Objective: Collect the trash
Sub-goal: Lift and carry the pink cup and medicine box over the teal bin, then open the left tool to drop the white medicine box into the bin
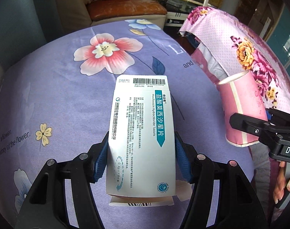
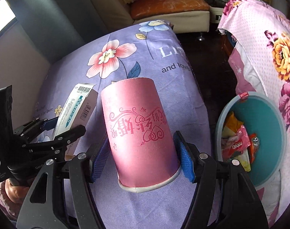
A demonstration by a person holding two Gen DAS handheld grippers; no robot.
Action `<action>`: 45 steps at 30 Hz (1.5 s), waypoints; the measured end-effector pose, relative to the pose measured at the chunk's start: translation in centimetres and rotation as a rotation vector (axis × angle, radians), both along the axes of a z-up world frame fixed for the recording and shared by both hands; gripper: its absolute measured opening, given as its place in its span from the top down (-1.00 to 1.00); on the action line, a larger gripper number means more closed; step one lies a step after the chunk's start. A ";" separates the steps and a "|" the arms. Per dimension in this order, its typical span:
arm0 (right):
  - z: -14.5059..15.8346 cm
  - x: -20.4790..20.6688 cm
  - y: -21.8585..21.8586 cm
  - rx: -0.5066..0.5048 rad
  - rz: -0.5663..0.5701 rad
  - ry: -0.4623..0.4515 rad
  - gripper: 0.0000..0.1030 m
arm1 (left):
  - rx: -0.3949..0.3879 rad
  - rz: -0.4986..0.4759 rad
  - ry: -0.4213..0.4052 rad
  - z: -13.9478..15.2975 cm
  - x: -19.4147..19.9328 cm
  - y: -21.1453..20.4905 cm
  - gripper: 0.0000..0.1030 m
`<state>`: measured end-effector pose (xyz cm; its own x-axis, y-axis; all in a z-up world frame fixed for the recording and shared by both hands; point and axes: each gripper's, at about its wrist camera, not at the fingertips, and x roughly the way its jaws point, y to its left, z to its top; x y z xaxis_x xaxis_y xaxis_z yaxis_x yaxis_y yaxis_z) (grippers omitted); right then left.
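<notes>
**Box and cup both held above the flowered cloth**

The white medicine box (image 1: 141, 133) lies with its long axis running away from the left wrist camera toward 12 o'clock, barcode flap at the far end. Its teal band reads "Moxifloxacin Hydrochloride Tablets" beside Chinese characters. The left gripper (image 1: 141, 158) pinches it, one blue pad on each long side.

The pink paper cup (image 2: 139, 131) points its open mouth toward 12 o'clock in the right wrist view, white base rim nearest the camera (the red Chinese print appears upside down). The right gripper (image 2: 141, 156) clamps it from both sides.

Both are over the purple tablecloth (image 1: 68, 99), printed with "is a flower" and "the honey of the flower." At 3 o'clock in the right wrist view sits a teal bin (image 2: 275, 126) holding wrappers, one reading "nabati." A pink floral cover (image 2: 269, 43) hangs behind it.
</notes>
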<state>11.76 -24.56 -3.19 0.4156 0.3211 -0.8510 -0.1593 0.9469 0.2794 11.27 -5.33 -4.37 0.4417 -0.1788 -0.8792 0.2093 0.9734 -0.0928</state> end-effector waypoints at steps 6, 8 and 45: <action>-0.4 -1.4 -4.5 0.068 -0.097 -0.009 -0.21 | 0.037 -0.083 0.003 -0.2 -0.4 -4.9 -0.23; -0.4 -1.7 -5.9 0.080 -0.121 -0.018 -0.21 | 0.046 -0.108 0.002 -0.2 -0.5 -6.5 -0.23; -0.5 -6.1 -25.4 0.057 -0.518 -0.056 -0.21 | 0.030 -0.430 0.055 -2.5 1.0 -26.6 -0.27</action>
<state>5.66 -49.92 -3.73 0.5764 0.1063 -0.8102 0.3101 0.8889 0.3373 12.26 -31.90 -6.87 0.2846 -0.3106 -0.9069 0.5919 0.8012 -0.0887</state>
